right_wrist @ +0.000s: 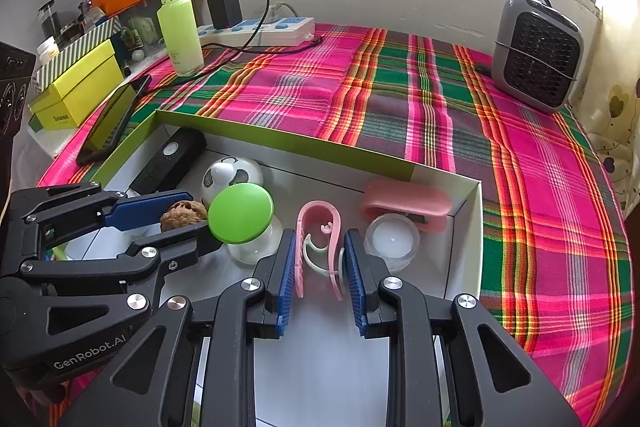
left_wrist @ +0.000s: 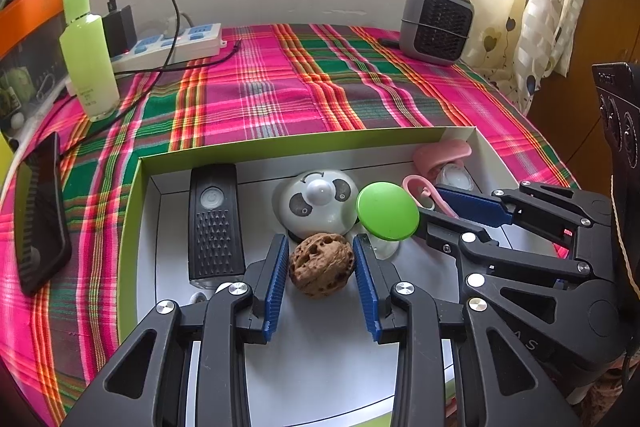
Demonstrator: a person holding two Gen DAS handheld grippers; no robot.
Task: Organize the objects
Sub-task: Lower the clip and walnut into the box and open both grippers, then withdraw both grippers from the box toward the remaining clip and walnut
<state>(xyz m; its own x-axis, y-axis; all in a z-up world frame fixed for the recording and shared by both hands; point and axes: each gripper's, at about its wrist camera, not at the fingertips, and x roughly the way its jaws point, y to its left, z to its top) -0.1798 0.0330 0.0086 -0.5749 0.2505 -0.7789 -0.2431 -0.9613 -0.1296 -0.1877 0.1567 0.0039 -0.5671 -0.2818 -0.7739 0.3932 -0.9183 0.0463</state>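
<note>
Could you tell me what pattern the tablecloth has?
Pink, green and orange plaid tablecloth, best in the right wrist view.

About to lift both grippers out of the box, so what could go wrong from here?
The walnut is round and held only at its sides by the left gripper, so it may slip or roll.

The pink clip in the right gripper is thin and curved and could twist loose.

The green-capped jar stands between both grippers and could be tipped.

Walnut [left_wrist: 322, 264] in box [left_wrist: 304, 143], before bell [left_wrist: 318, 203]
</note>
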